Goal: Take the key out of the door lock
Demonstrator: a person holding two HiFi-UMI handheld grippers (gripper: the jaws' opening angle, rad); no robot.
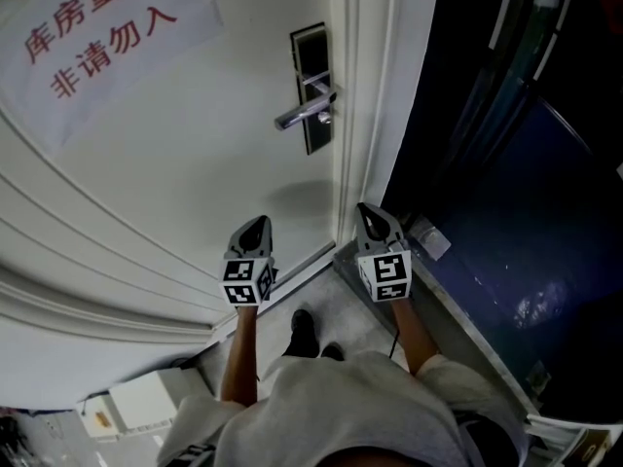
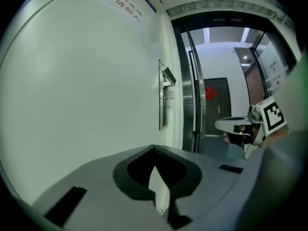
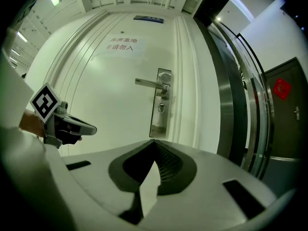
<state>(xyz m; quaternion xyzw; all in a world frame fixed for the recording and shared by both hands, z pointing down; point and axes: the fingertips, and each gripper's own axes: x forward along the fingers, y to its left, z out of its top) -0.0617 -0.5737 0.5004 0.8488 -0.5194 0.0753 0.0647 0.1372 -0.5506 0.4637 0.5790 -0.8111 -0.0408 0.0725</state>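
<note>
A white door (image 1: 175, 163) carries a dark lock plate (image 1: 311, 86) with a silver lever handle (image 1: 304, 113). In the right gripper view the key (image 3: 162, 108) sticks out of the plate (image 3: 160, 104) just below the handle (image 3: 150, 83). In the left gripper view the plate (image 2: 163, 102) shows edge-on. Both grippers hang well below the lock, apart from the door. My left gripper (image 1: 260, 222) is shut with nothing in it, its tips (image 2: 154, 148) meeting. My right gripper (image 1: 367, 209) is shut and empty too, its tips (image 3: 154, 142) together and pointing toward the lock.
A paper sign (image 1: 97, 32) with red characters hangs on the door. The white door frame (image 1: 375, 95) and a dark glass panel (image 1: 506, 163) stand to the right. A white box (image 1: 146, 402) lies on the floor at lower left. The person's shoe (image 1: 304, 331) is near the threshold.
</note>
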